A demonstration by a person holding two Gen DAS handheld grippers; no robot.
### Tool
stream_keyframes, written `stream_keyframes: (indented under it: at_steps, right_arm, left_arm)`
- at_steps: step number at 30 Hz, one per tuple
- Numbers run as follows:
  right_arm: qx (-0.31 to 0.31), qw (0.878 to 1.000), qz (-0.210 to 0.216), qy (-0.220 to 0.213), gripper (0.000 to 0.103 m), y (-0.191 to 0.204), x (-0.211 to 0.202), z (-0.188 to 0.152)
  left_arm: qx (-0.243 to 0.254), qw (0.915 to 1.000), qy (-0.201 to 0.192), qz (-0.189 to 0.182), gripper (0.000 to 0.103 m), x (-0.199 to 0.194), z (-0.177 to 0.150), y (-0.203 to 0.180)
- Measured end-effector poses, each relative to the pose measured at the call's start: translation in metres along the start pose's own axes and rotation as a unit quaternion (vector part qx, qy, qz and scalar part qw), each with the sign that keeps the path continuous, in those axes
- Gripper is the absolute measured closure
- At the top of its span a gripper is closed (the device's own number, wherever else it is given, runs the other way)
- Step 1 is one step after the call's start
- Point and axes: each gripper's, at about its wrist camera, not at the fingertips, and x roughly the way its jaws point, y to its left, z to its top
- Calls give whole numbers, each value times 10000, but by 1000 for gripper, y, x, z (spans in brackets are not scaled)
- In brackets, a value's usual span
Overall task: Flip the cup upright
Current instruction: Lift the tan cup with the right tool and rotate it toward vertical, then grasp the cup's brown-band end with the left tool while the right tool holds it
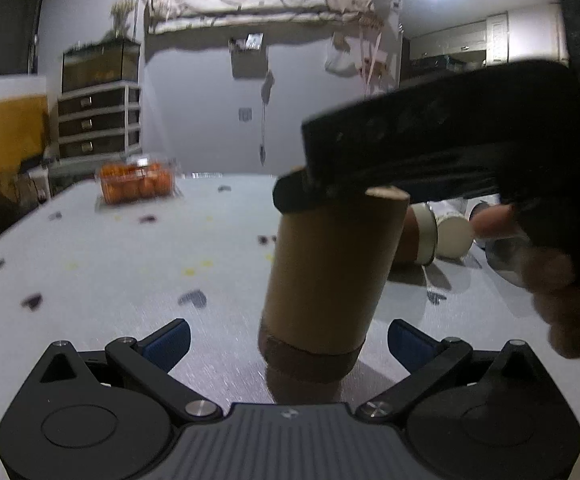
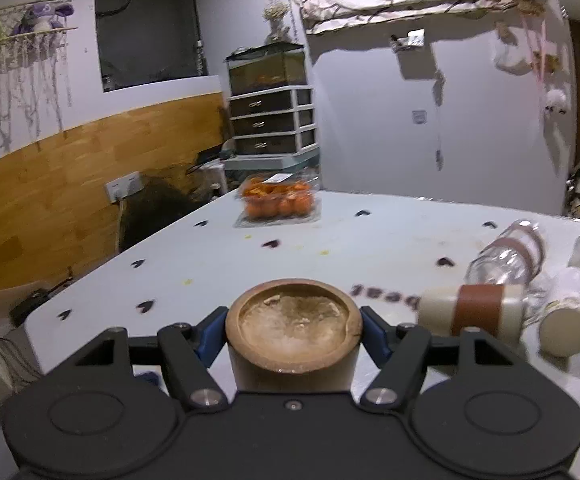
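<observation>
A tan bamboo-like cup (image 1: 326, 280) stands on the white table (image 1: 129, 260), slightly tilted, with its closed base (image 2: 294, 320) facing up. My right gripper (image 2: 294, 334) is shut on the cup near its top; in the left wrist view the right gripper (image 1: 330, 190) reaches in from the right, held by a hand. My left gripper (image 1: 287, 344) is open, its blue pads (image 1: 167, 346) apart on either side of the cup's lower end, not touching it.
A clear box of oranges (image 2: 277, 198) sits at the table's far side. Lying at the right are a cream cup with a brown band (image 2: 476, 314), another cream cup (image 2: 566, 330) and a clear bottle (image 2: 506, 256). Drawers (image 2: 271, 120) stand beyond the table.
</observation>
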Motion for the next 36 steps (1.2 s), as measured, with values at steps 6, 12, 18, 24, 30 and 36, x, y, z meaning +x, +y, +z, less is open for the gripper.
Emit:
stream_keyframes:
  at_steps: [6, 12, 18, 24, 30, 36]
  right_arm:
    - [142, 9996, 237, 32, 33, 0, -12, -6]
    - [381, 9992, 85, -63, 33, -19, -33, -27]
    - [735, 9967, -253, -250, 33, -37, -56, -57]
    - [737, 9967, -309, -166, 33, -30, -74, -91]
    - [639, 9969, -434, 171, 33, -21, -71, -114]
    - [586, 9965, -557, 198, 33, -11, -66, -126]
  left_arm:
    - [-94, 9998, 136, 81, 0, 6, -4, 4]
    - [-79, 9995, 222, 214, 0, 10, -7, 6]
    - [-169, 9992, 177, 312, 0, 7, -6, 12]
    - [-313, 9990, 85, 321, 0, 2, -3, 18]
    - [-473, 9988, 104, 47, 0, 0, -2, 19]
    - [-1647, 9710, 934, -1461, 0, 14, 11, 38]
